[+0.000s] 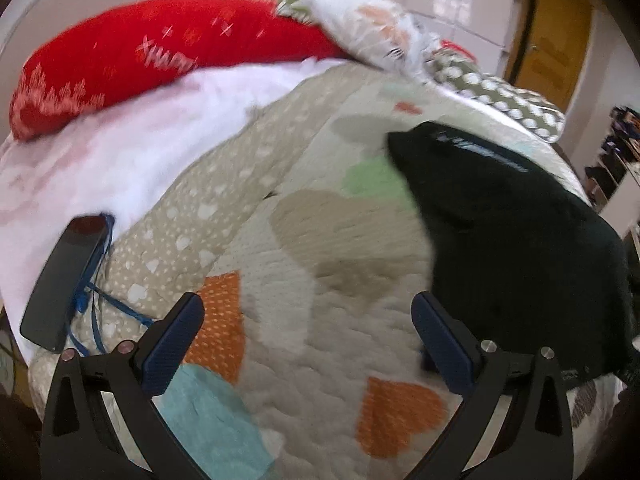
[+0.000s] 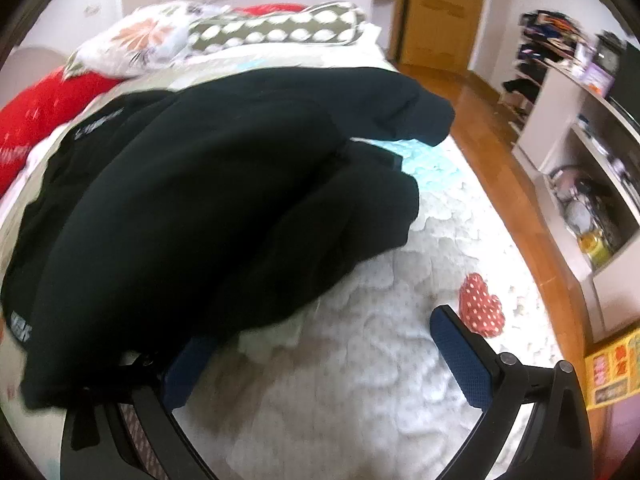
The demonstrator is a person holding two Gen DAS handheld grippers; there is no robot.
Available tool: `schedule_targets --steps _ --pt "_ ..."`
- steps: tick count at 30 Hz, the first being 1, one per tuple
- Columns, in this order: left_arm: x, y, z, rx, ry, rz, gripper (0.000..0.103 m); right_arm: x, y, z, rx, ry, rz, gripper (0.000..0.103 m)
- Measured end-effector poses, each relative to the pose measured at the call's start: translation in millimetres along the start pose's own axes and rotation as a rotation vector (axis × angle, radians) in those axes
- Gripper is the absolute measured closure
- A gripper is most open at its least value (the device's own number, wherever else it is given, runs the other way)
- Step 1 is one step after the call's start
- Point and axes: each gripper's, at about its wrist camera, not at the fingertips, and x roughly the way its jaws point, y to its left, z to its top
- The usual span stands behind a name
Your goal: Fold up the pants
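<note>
Pre-grasp step, by estimate: the black pants point(image 2: 200, 208) lie bunched on the quilt point(image 1: 304, 320), at 2 o'clock of the wide-open left gripper point(image 1: 308, 336) and overlapping the 9 o'clock finger of the wide-open, empty right gripper point(image 2: 324, 360); next, locate an edge to pinch.

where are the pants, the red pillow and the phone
pants point(image 2: 200, 208), right wrist view, middle of the dark pile
red pillow point(image 1: 120, 60), left wrist view, its centre
phone point(image 1: 64, 280), left wrist view, mid screen

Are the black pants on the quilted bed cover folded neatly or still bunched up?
Bunched up. The black pants lie in a rumpled heap on the quilted bed cover, one leg end sticking out, no flat, even layers.
</note>
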Motion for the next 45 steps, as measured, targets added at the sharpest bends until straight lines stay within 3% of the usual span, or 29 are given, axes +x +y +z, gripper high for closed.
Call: schedule_targets --steps 5,11,25,34,38,42,45 --pt "-13.2 -27.5 -5.0 0.022 0.002 -0.089 0.0 -35.6 -8.2 -9.9 0.007 -0.042 0.069 0.0" --pt "-10.9 -57.0 -3.9 0.064 0.018 -0.127 0.0 -52.6 -13.9 -12.4 0.052 -0.107 0.137 0.0" --pt "-5.0 -84.8 -13.2 0.102 0.058 -0.153 0.0 -44.6 -14.9 -4.3 0.089 -0.107 0.156 0.001" --pt "12.3 -73.6 -23.4 0.034 0.126 -0.177 0.0 -34.1 -41.2 4.5 0.161 -0.124 0.136 0.003" --pt "25.6 -78.1 -27.2 -0.028 0.173 -0.245 0.0 -17.6 -46.3 15.1 0.199 -0.109 0.148 0.007" --pt "34.2 -97.6 -28.1 0.036 0.162 -0.197 0.0 0.0 -46.8 20.8 0.225 -0.091 0.17 0.007" --pt "36.9 -110.4 -26.8 0.079 0.157 -0.2 0.0 13.9 -46.3 23.1 0.243 -0.078 0.197 0.014"
